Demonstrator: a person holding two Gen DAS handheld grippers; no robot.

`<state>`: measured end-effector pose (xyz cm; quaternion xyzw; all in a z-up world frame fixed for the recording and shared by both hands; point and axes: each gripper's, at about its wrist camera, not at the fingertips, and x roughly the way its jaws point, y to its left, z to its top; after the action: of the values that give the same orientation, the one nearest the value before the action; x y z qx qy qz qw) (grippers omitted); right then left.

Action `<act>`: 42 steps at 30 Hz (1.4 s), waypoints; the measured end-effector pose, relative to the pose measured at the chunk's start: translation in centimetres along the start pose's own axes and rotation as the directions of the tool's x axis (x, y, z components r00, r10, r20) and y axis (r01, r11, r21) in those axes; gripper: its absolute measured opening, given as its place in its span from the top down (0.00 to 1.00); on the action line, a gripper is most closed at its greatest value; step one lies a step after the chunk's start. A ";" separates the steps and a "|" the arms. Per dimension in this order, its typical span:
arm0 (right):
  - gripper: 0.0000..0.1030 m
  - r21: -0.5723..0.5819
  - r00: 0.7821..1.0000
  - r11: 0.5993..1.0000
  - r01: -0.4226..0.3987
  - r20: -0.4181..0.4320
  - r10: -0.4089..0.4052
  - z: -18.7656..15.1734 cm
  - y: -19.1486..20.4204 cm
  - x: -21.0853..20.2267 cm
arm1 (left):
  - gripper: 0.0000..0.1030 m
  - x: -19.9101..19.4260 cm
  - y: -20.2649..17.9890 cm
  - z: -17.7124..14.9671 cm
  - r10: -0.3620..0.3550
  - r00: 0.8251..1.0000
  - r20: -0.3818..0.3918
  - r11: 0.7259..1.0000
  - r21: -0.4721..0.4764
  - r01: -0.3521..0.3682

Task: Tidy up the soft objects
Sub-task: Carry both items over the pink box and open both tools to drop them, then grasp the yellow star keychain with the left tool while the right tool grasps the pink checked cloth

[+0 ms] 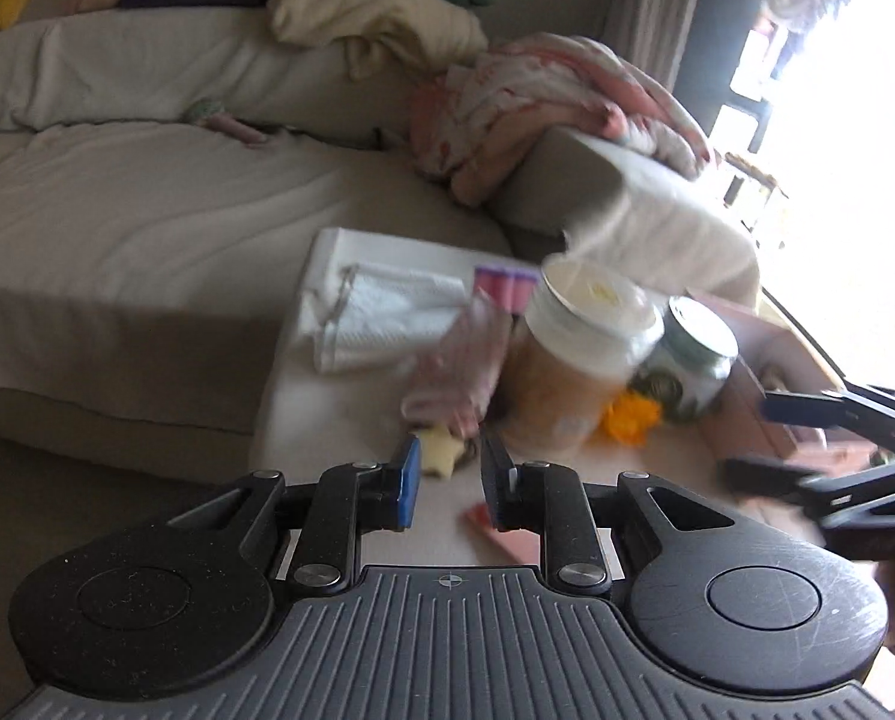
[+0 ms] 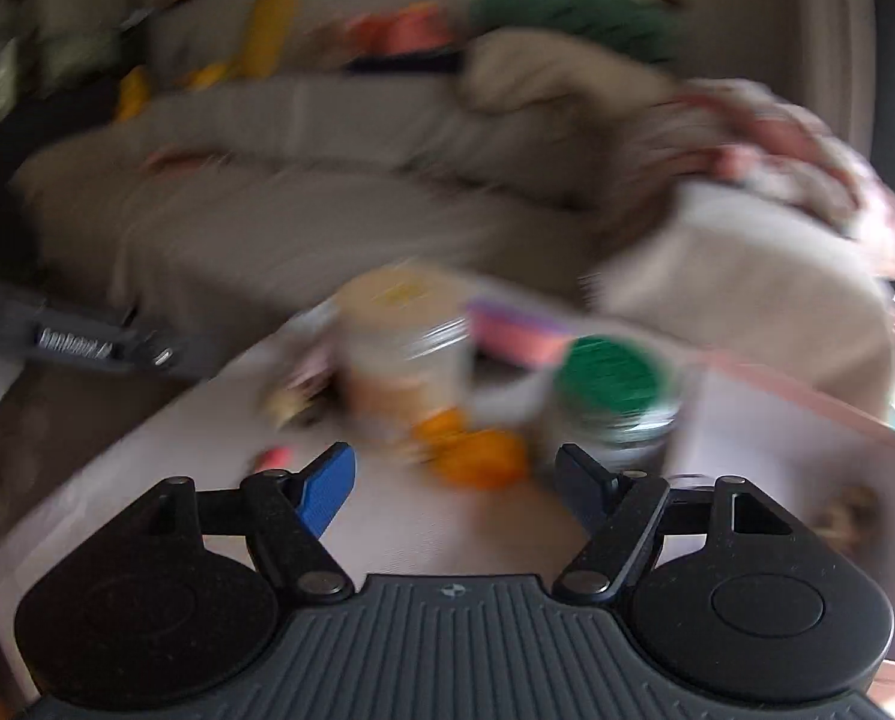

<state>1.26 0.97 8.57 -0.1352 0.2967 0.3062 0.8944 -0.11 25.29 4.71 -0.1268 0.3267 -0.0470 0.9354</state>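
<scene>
Right tongs: jaws spread wide, nothing between them, blue pads facing in. Pale surface below. Orange soft object just beyond the tips; tan jar far left of it, green-lidded jar far right. Grey sofa behind. Heavy blur; small pink item near left, possibly a toy.

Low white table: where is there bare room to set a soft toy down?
Bare top lies at the near edge of the table, left of the yellow star. The middle is crowded: white bag, big jar, green-lidded jar, orange toy. The sofa seat is also free.
</scene>
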 end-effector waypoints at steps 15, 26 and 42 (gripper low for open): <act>0.28 -0.095 0.998 0.996 -0.001 -0.068 -0.006 -3.9 3.5 0.2 | 0.76 7.5 -0.1 1.1 0.064 0.996 -0.069 0.998 0.011 -0.063; 0.28 -0.078 0.996 0.997 -0.019 -0.092 0.012 -4.2 3.4 0.6 | 0.70 6.9 -2.1 -0.5 0.007 0.994 -0.113 0.981 0.191 0.015; 0.28 -0.084 0.994 0.996 -0.019 -0.112 0.009 -4.2 3.8 1.4 | 0.70 7.6 -2.6 -0.1 0.040 0.993 -0.107 0.976 0.215 -0.016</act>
<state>-2.11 2.81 4.19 -0.1881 0.3338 0.3168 0.8677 5.79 21.48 0.80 -0.0178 0.3731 -0.0755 0.9245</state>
